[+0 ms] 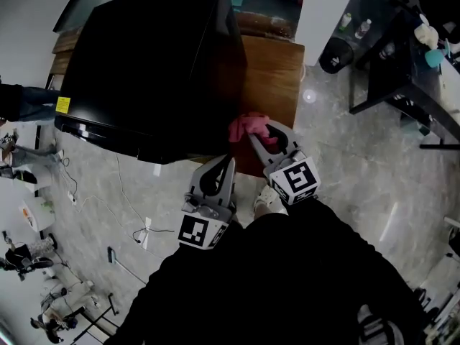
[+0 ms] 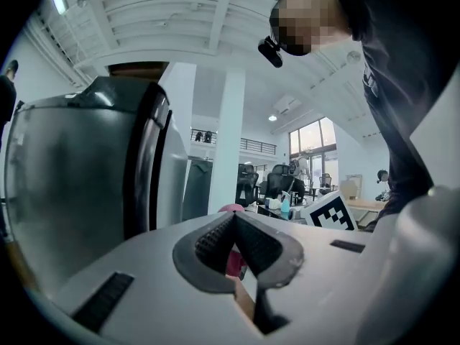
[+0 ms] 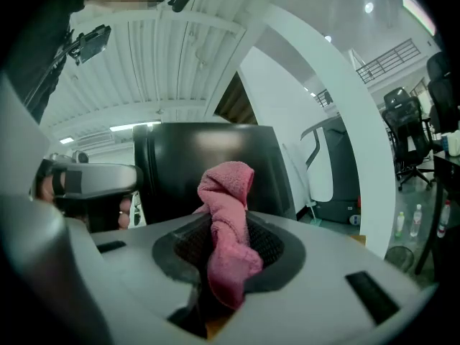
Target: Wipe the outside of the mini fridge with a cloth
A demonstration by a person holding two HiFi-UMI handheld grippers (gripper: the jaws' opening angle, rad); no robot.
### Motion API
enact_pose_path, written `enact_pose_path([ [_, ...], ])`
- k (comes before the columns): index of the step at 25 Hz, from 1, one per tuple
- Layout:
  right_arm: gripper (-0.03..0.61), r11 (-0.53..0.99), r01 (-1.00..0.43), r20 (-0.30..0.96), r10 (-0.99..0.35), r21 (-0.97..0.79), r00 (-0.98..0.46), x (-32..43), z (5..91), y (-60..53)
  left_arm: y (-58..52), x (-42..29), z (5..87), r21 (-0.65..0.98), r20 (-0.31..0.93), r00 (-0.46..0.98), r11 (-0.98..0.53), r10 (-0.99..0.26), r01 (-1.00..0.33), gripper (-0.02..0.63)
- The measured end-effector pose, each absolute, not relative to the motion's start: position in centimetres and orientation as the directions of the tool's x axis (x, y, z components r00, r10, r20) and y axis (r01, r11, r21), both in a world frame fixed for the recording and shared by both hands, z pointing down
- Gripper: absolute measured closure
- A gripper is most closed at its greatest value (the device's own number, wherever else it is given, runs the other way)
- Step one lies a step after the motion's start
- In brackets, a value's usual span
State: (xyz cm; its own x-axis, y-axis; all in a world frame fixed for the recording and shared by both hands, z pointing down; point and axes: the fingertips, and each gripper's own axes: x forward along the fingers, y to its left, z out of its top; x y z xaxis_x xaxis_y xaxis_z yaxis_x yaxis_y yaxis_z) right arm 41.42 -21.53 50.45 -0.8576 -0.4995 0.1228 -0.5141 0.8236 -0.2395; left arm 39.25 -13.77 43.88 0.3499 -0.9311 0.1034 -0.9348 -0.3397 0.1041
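Right gripper [image 1: 260, 133] jaws pinched the pink cloth [image 1: 246, 126], close by the black mini fridge [image 1: 151, 70] on the bench [image 1: 277, 70]. Left gripper [image 1: 228, 161] jaws pressed together, empty.

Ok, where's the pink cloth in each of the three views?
Head view: centre, cloth at the right gripper tip, beside the fridge.
Left gripper view: a pink sliver low centre, just past the shut left gripper.
Right gripper view: centre, clamped in the right gripper.
Shared landmark: the black fridge.
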Motion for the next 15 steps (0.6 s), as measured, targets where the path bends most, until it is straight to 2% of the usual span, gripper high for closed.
enact_pose_path([
  [8,0.469,0.852,-0.468,0.227,-0.420,-0.237,-0.879,38.1,57.8,-18.5,-11.8,36.6,51.7,0.139,0.172,0.309,-0.288,-0.935,-0.948,0.607],
  [15,0.469,0.883,-0.402,0.277,-0.334,-0.243,-0.901,33.8,61.6,-17.2,-11.4,35.2,55.2,0.158,0.209,0.298,-0.269,-0.932,-0.950,0.607],
])
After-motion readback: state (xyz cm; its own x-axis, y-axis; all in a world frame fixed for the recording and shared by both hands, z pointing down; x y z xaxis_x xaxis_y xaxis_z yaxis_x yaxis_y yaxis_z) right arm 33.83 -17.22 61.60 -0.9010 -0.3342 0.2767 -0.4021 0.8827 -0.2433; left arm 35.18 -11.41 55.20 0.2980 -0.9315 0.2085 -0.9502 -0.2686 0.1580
